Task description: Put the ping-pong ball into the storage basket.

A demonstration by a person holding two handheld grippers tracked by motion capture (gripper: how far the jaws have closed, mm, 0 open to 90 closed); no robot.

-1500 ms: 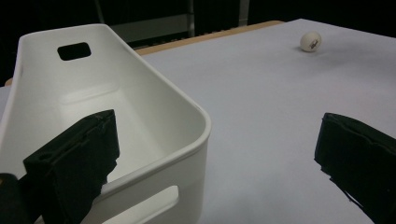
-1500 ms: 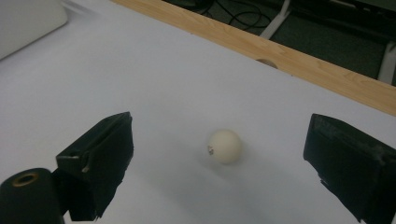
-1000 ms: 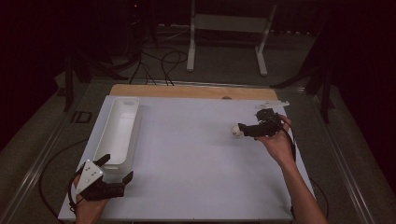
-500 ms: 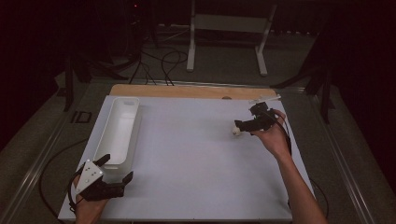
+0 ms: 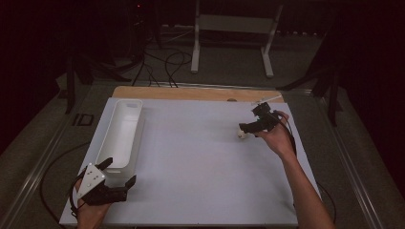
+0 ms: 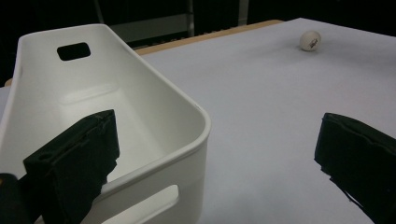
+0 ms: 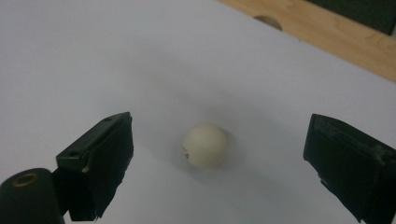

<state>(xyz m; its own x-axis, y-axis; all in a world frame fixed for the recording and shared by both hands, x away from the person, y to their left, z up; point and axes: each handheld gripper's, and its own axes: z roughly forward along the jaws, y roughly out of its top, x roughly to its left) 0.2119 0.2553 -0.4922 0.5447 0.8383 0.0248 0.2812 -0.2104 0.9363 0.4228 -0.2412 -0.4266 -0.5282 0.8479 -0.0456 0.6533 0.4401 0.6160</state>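
Ball (image 7: pixel 205 145) — small, off-white — lies on the white worktop (image 5: pixel 191 162) toward its far right, between the wide-spread jaws of the right gripper (image 5: pixel 244 128), touching neither. The long white bin (image 5: pixel 120 135) stands along the worktop's left side. At its near end the left gripper (image 5: pixel 118 178) has its jaws apart too — one inside the bin's near corner, the other outside over the worktop.

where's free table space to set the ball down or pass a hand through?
Widest free patch: the white tabletop between the bin on the left and the ball on the right, down to the near edge. It is tighter at the near-left corner, where the left gripper flanks the bin's end, and around the open right gripper at the ball.
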